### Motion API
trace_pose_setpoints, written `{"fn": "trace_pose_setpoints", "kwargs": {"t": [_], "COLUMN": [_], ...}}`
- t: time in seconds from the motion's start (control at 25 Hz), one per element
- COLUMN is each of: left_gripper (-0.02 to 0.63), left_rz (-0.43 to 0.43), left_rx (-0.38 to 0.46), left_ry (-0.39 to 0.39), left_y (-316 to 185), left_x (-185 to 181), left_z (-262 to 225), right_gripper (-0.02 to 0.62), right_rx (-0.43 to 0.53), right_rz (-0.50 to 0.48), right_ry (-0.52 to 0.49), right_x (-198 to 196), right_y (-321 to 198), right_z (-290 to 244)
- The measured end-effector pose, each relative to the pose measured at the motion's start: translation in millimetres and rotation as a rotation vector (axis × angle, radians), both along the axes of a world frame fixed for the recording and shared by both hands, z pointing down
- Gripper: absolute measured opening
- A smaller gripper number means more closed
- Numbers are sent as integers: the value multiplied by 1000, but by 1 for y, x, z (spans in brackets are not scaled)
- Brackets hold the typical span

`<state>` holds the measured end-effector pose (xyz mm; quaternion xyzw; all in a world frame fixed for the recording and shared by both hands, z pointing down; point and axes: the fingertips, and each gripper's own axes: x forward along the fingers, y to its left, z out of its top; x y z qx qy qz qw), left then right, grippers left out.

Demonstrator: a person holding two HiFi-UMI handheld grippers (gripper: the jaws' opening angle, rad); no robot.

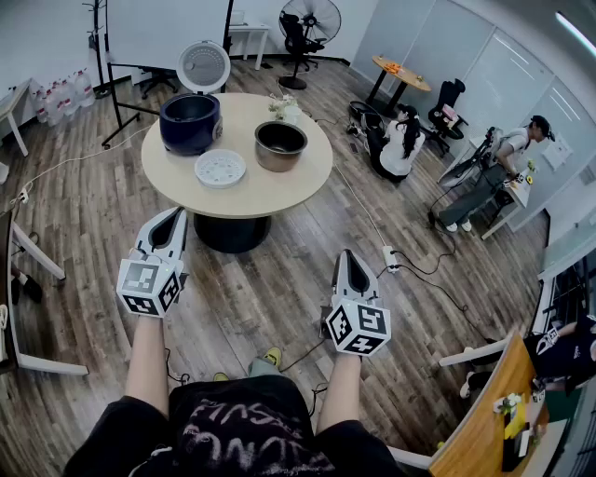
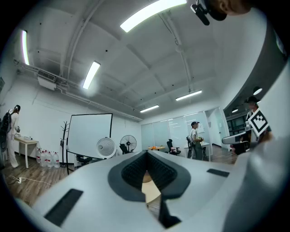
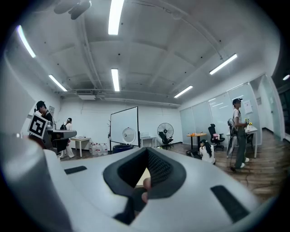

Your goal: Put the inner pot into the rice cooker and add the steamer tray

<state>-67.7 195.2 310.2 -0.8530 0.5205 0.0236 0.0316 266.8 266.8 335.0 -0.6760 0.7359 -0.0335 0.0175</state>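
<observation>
Round metal inner pot [image 1: 280, 145] stands upright on table [image 1: 256, 186] — left gripper [image 1: 175, 216] and right gripper [image 1: 346, 256] closed, empty.

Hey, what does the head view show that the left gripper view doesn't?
Only the head view: the blue body of the rice cooker, the inner pot and the steamer tray, standing apart from each other. Only the left gripper view: the ceiling lights. Both: the left gripper, shut with nothing in it, the cooker's raised lid and the standing fan.
</observation>
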Motion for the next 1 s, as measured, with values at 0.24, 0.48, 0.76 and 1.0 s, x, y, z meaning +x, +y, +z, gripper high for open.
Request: {"fn": "trace_pose_setpoints", "kwargs": {"t": [0.24, 0.48, 0.76, 1.0], "left_gripper": [9, 9, 9, 9], "left_rz": [3, -7, -18, -10], "left_rx": [12, 10, -17, -14], "left_ry": [-16, -11, -11, -19], "left_y": [4, 4, 4, 7], "left_x": [10, 5, 2, 1], "left_z": [0, 1, 15, 13], "right_gripper": [4, 3, 5, 5], "right_rx": [-6, -13, 2, -17], "right_rz": [8, 14, 26, 10], "right_ry": [-12, -12, -14, -20], "right_x": [8, 8, 6, -3], "right_y": [3, 3, 4, 1], "right_z": [5, 9, 9, 14]}}
